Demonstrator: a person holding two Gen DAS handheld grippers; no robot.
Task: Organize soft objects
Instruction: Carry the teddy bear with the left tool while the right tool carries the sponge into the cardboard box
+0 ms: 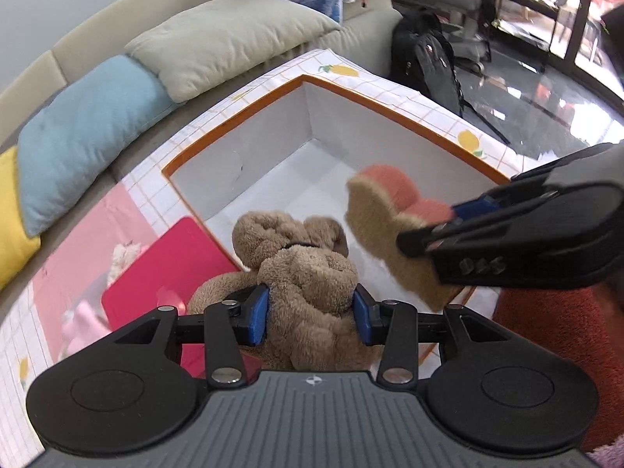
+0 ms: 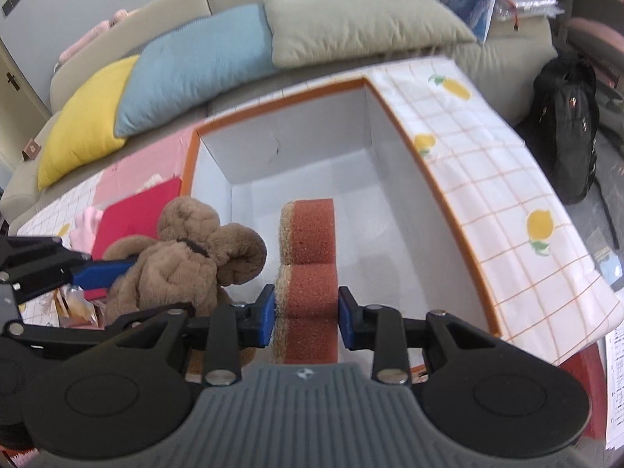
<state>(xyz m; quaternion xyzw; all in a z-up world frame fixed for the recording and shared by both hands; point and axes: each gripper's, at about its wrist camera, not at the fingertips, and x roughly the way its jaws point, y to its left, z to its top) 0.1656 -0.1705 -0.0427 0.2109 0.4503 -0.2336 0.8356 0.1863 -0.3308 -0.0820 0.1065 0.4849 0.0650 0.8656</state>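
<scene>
Now — plush bear (image 1: 312, 284) between left hand-held gripper (image 1: 312, 314) pads

Bright, even daylight, glare on the glossy floor (image 1: 553, 89), fisheye-bent edges, dark corners, slight motion blur.

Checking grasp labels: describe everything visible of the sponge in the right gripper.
The sponge is a reddish-orange foam block with a tan, fuzzy scouring layer on one face and wavy, notched edges. It looks porous and soft. The right gripper holds it near its lower end, the blue pads of the jaws pressing on the scouring face and the opposite foam face. It stands on edge over the open white storage box, beside the brown plush toy, without touching it.
</scene>
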